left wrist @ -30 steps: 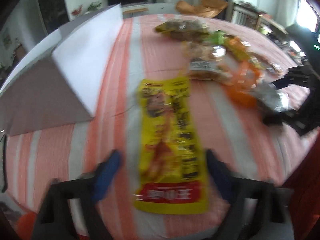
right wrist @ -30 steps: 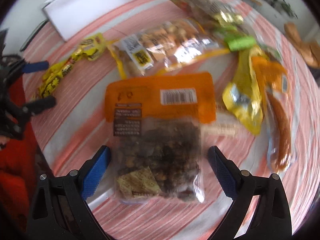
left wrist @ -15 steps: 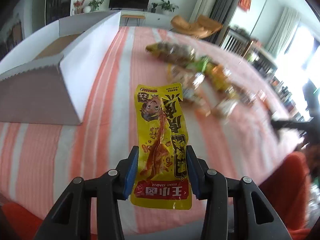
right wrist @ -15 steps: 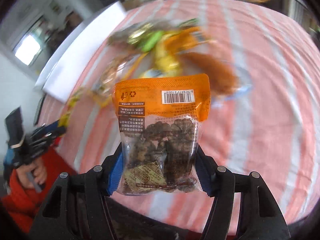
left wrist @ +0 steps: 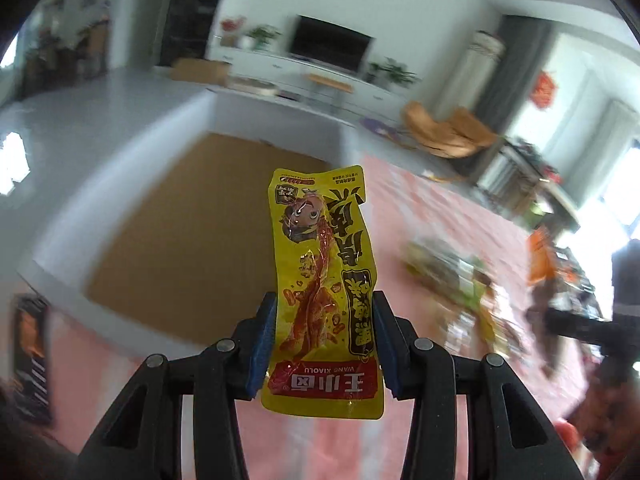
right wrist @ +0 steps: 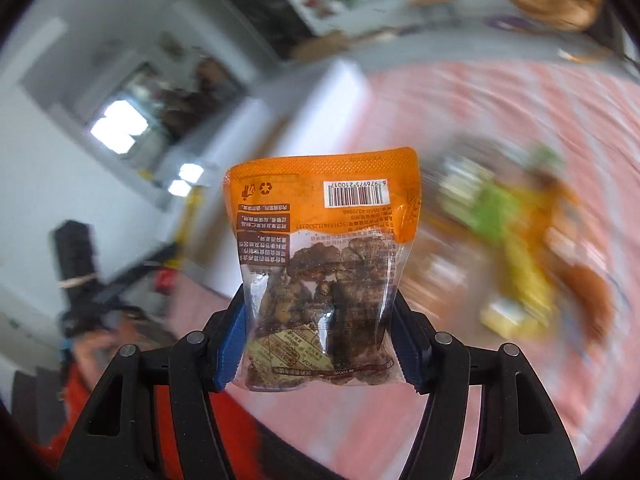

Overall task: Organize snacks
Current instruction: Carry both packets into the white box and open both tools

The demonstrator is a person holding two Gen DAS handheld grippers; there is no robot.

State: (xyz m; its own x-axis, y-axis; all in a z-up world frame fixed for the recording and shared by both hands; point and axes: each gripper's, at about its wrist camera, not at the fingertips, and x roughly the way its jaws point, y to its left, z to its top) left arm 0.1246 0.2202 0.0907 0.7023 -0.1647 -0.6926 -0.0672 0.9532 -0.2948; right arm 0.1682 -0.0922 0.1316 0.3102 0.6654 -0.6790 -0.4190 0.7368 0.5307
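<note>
My left gripper (left wrist: 324,344) is shut on a long yellow snack packet (left wrist: 320,264) with a cartoon face, held up in the air. Behind it lies an open white box (left wrist: 120,152) with a brown cardboard floor (left wrist: 180,240). My right gripper (right wrist: 320,340) is shut on an orange-topped clear bag of dark nuts (right wrist: 324,264), barcode side up, also lifted. The remaining snack packets (right wrist: 516,240) lie blurred on the pink striped cloth (right wrist: 480,120); the same heap (left wrist: 460,280) shows at the right of the left wrist view.
The white box's wall (right wrist: 320,112) stands left of the heap in the right wrist view. A person in red (right wrist: 100,360) with the other gripper is at lower left there. A TV cabinet (left wrist: 312,68) and tan chair (left wrist: 448,132) lie beyond.
Both grippers shut on their packets and lifted them off the cloth. The left one swung over toward the open box; the right one rose and turned above the heap.
</note>
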